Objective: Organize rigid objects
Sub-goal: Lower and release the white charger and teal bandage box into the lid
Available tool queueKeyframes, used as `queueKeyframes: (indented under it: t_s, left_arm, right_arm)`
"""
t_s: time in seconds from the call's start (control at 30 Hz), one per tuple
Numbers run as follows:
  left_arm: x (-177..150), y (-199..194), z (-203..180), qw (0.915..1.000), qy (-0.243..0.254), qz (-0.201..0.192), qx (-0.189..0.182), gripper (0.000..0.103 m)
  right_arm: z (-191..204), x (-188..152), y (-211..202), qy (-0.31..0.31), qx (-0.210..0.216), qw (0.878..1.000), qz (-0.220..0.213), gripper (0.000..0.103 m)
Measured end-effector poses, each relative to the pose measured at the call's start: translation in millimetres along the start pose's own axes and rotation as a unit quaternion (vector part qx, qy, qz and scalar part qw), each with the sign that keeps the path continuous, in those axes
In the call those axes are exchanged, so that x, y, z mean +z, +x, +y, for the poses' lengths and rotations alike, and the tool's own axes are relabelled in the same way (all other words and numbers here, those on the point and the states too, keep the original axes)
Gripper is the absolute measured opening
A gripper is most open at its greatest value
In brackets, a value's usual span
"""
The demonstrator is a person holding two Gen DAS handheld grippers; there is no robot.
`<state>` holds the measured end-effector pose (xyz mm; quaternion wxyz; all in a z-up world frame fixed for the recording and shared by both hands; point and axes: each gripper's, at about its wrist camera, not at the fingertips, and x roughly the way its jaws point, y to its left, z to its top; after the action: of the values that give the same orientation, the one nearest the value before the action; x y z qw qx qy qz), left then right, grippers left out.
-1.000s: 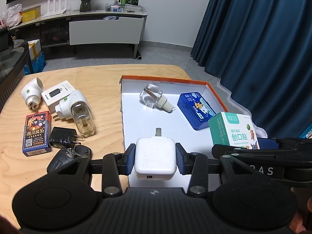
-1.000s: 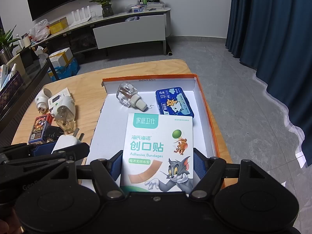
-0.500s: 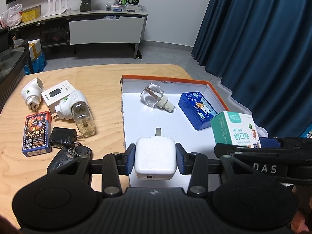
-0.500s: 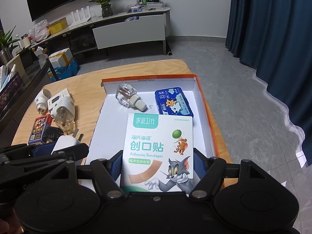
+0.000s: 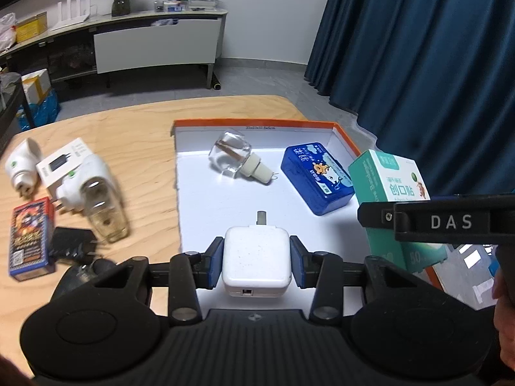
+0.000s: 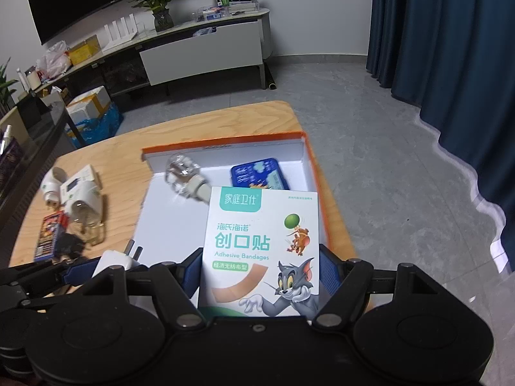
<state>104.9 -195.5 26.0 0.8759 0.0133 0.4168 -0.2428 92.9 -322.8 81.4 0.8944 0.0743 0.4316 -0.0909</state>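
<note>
Orange-rimmed tray (image 5: 346, 135) with its white floor fills the middle of my left view, on the wooden table (image 5: 128, 128). Inside it lie a blue tin (image 5: 317, 181) at right of centre and a clear glass bottle (image 5: 230, 156) left of that. My right gripper (image 6: 260, 273) clamps the bandage box (image 6: 262, 244) upright at lower centre of its frame. My left gripper (image 5: 256, 262) pinches the white charger (image 5: 256, 257) above the tray's near edge.

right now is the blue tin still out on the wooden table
No, the blue tin lies inside the orange-rimmed box, on its white floor beside the clear glass bottle.
</note>
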Motion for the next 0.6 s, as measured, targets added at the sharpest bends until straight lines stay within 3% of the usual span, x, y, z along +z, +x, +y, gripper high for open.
queueKeyframes:
  t_s: [0.27, 0.5, 0.6]
  left_arm:
    - [12, 31, -2, 0.9999, 0.007, 0.013, 0.003, 0.043]
    - [17, 53, 0, 0.9996, -0.01, 0.02, -0.018, 0.043]
    - [18, 55, -1, 0.9997, -0.011, 0.017, -0.017, 0.052]
  right_arm:
    - [-11, 11, 21, 0.004, -0.001, 1.0, 0.022, 0.085]
    - [-12, 12, 32, 0.012, -0.011, 0.999, 0.028, 0.086]
    - [-15, 13, 27, 0.022, -0.013, 1.0, 0.018, 0.086]
